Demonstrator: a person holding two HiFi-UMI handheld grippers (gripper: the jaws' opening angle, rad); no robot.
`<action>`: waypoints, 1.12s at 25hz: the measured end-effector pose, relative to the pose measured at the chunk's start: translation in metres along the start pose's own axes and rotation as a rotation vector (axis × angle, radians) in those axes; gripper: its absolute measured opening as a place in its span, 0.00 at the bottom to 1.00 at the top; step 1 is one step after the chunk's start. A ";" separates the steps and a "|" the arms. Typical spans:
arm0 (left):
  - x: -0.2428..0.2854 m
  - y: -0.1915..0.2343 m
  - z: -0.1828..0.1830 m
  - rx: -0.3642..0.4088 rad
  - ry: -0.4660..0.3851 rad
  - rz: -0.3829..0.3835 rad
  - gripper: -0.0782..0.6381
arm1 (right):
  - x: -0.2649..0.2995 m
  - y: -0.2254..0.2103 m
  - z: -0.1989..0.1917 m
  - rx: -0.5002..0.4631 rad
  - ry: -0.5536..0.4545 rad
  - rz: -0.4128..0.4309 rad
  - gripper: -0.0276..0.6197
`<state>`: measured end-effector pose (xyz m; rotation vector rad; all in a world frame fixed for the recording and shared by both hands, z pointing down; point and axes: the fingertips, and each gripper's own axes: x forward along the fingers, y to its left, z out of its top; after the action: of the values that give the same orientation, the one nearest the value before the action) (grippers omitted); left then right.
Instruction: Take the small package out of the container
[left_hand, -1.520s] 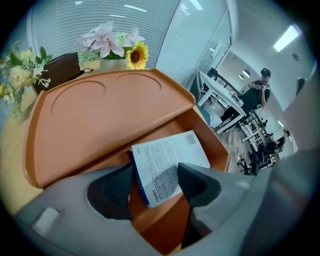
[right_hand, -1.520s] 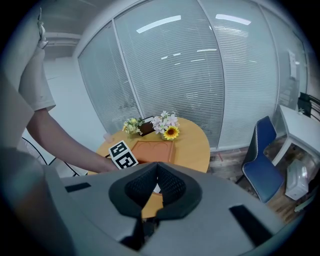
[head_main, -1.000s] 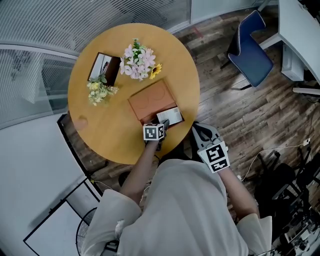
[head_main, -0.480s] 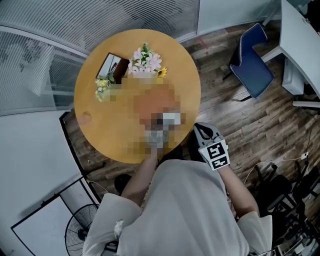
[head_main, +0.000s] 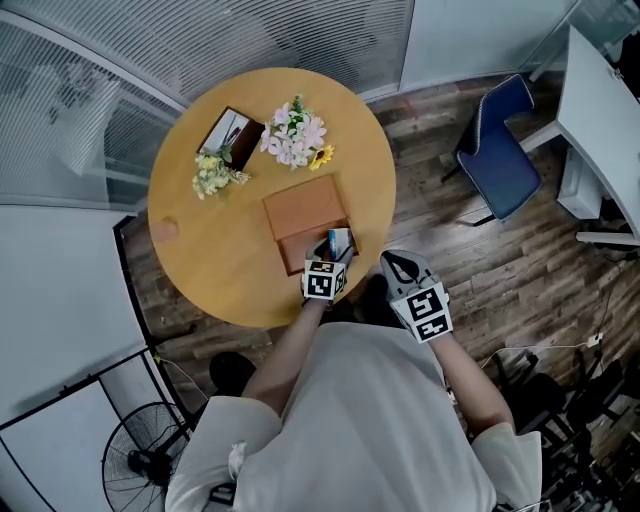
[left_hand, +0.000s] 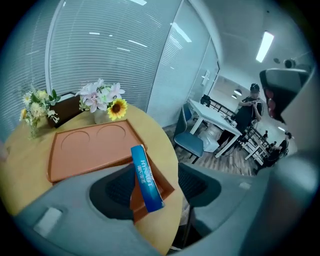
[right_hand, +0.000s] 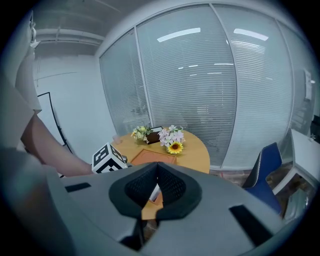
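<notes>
Package of slim blue cardboard leans, long axis up, at lower centre between my spread, unclamped left tongs, over the flat orange-brown container; right tongs closed, empty.

Table: wood-look top, smooth, with a low sheen.
Tray: brown-orange, smooth and matt; looks like plastic.
Package: printed card, glossy blue.
Left gripper: grey matt plastic shell; pads black and finely ribbed.
Floor: dark wood planks with visible grain and a slight shine.
Chair: blue upholstery, matt.
Sleeve: pale matt cloth.
</notes>
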<state>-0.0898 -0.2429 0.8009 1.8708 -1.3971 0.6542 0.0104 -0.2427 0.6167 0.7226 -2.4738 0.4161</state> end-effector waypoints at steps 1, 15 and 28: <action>0.003 -0.002 -0.003 0.001 0.007 0.001 0.49 | -0.001 -0.001 0.000 -0.004 0.001 0.002 0.05; -0.010 0.020 -0.013 -0.096 0.020 0.154 0.22 | -0.029 -0.020 -0.013 -0.068 -0.013 0.015 0.05; -0.093 0.004 0.029 -0.161 -0.183 0.119 0.22 | -0.027 0.010 -0.001 -0.102 -0.063 0.120 0.05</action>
<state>-0.1208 -0.2096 0.7143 1.7655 -1.6382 0.4207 0.0243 -0.2227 0.6013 0.5564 -2.5856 0.3125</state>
